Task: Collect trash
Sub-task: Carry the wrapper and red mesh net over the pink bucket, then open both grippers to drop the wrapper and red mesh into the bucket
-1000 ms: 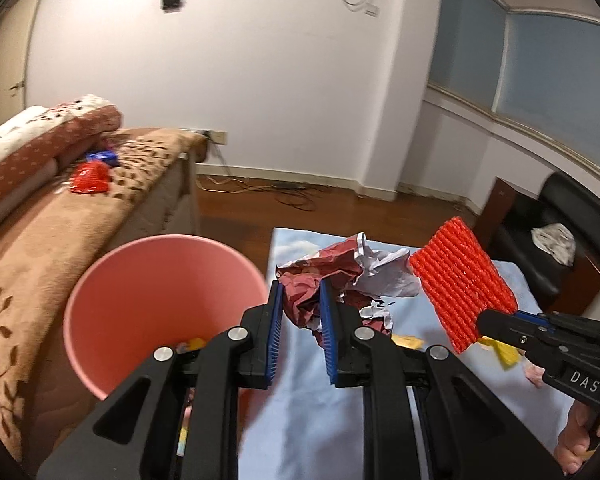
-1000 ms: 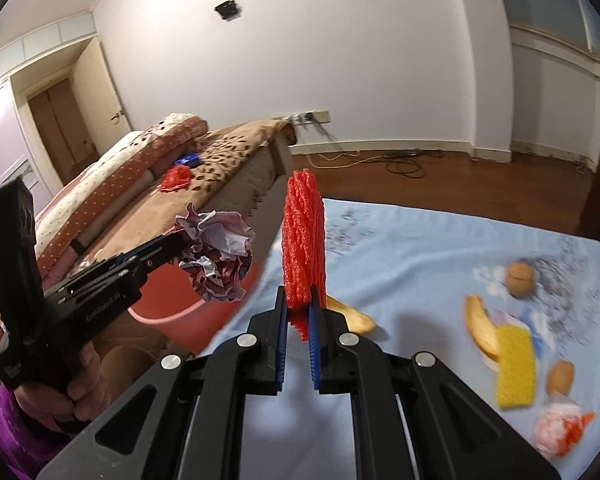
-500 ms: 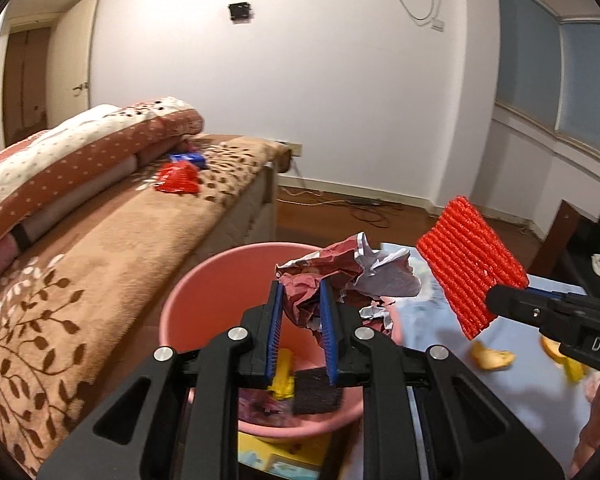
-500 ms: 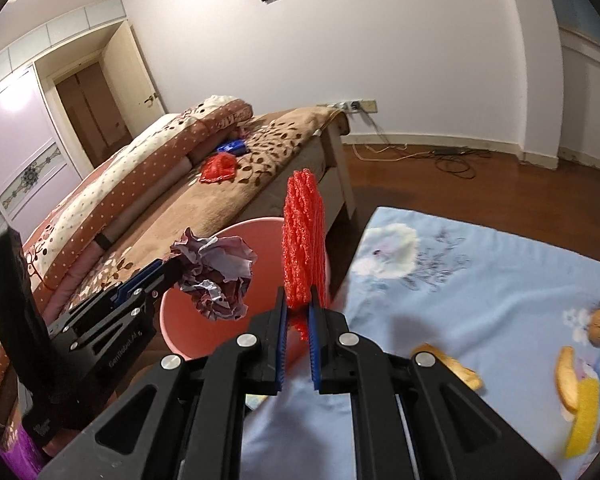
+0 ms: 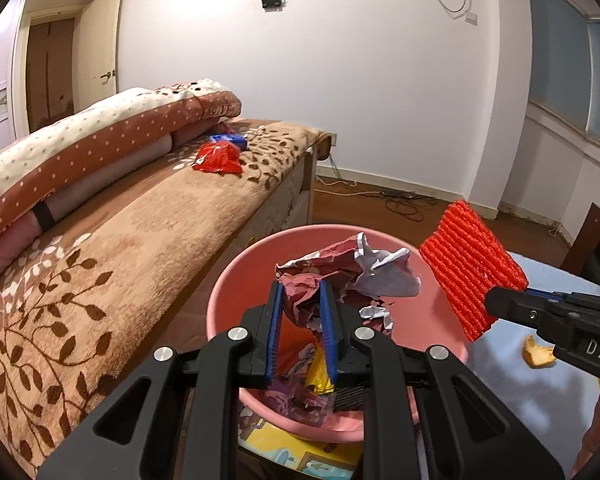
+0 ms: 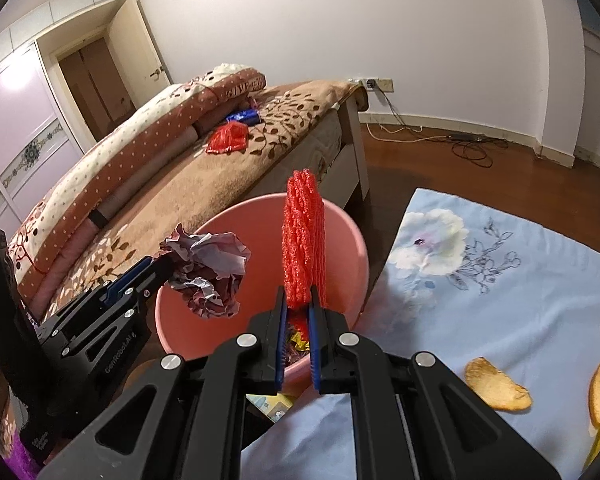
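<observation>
My left gripper clamps a crumpled paper wad over the open mouth of the pink bin, inside its rim. My right gripper pinches a red foam net upright above the bin's near edge. The bin stands between the bed and the blue cloth, peels lying there.

The left wrist view looked forward along its black fingers, down into the round pink plastic bin close below, with the brown leaf-patterned bed at left. The right wrist view faced the same bin from its right, slightly farther back. Both shared bin, bed and the far white wall.
</observation>
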The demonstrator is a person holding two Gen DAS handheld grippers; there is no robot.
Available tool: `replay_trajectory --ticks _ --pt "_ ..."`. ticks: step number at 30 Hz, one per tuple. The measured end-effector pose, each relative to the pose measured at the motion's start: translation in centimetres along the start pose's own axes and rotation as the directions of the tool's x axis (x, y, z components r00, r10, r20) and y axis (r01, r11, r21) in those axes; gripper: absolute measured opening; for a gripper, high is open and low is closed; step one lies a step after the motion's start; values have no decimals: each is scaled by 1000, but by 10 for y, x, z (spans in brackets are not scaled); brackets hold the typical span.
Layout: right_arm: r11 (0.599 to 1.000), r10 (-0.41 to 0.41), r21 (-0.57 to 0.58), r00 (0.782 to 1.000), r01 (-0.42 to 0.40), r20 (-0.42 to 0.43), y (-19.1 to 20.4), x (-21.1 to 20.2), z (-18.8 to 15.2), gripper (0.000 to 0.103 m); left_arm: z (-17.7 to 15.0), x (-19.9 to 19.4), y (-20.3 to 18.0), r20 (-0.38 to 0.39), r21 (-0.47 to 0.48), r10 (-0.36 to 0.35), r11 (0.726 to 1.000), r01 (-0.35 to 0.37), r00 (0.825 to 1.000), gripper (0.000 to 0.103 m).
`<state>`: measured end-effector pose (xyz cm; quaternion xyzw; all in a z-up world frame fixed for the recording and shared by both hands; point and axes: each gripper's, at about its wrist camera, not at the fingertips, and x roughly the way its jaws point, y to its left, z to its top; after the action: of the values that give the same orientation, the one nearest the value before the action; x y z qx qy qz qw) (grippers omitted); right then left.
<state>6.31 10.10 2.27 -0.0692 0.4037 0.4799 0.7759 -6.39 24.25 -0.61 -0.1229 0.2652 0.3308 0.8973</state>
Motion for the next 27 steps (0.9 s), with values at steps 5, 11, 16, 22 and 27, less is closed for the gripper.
replay_trajectory --ticks 5,11,16,22,27 --pt "1000 3 -12 1000 -3 -31 7 17 0 9 -5 8 5 -34 -10 17 1000 -18 999 18" --pt "1000 -4 -17 999 3 -53 10 29 -2 9 -9 14 8 -59 -14 29 999 -29 998 18" --pt "1000 -11 -7 998 10 -59 8 34 -3 9 -11 19 10 -83 -24 37 999 -39 996 20" --pt "1000 -6 -3 998 6 -60 7 34 -3 30 -12 22 11 -99 -34 40 998 -44 994 40" --pt "1000 -3 -2 999 3 -53 6 31 -4 30 -10 21 11 -95 -42 34 998 -38 995 41"
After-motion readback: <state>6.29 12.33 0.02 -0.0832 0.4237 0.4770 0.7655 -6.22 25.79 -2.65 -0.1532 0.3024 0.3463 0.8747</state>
